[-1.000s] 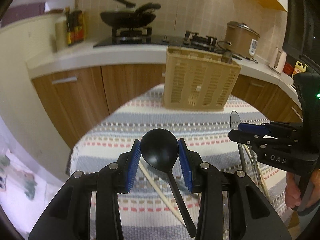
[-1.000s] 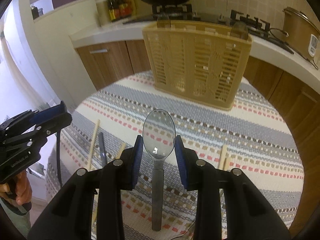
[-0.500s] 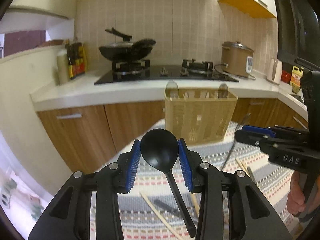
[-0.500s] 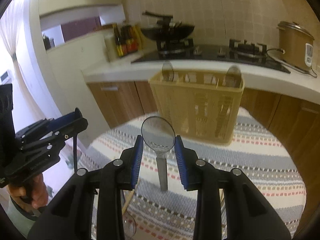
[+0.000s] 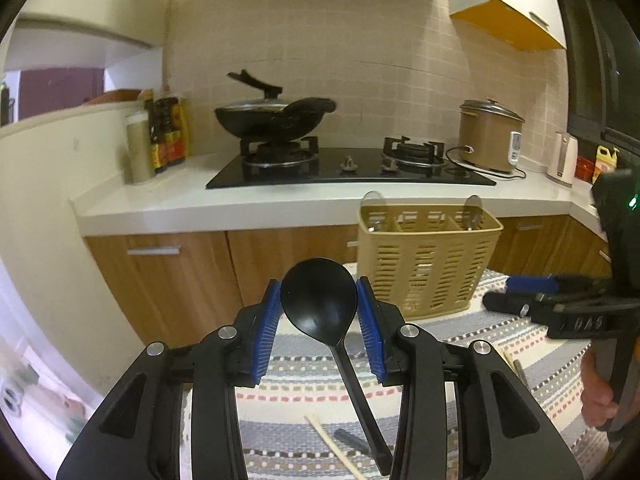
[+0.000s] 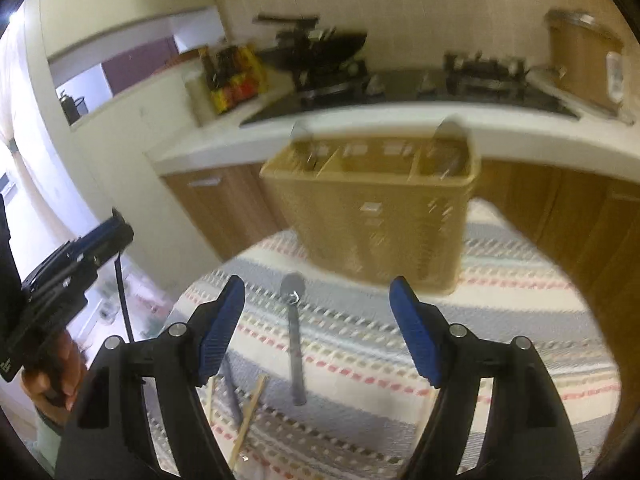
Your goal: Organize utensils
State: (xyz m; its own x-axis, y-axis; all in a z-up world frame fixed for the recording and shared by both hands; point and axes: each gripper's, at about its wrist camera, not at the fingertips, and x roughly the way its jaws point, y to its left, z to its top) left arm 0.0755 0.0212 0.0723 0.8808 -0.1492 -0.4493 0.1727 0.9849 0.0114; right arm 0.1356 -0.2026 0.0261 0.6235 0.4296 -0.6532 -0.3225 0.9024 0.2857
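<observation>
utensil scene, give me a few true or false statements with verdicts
1. The left gripper is shut on the black spoon. True.
2. The right gripper holds the metal spoon. False: its jaws have just been opening, and the spoon is free between and below them, not gripped.
3. The basket has spoons standing in it. True: one at each end.
4. The basket lies on its side. False: it stands upright on the striped cloth.
5. Chopsticks lie on the cloth. True.
</observation>
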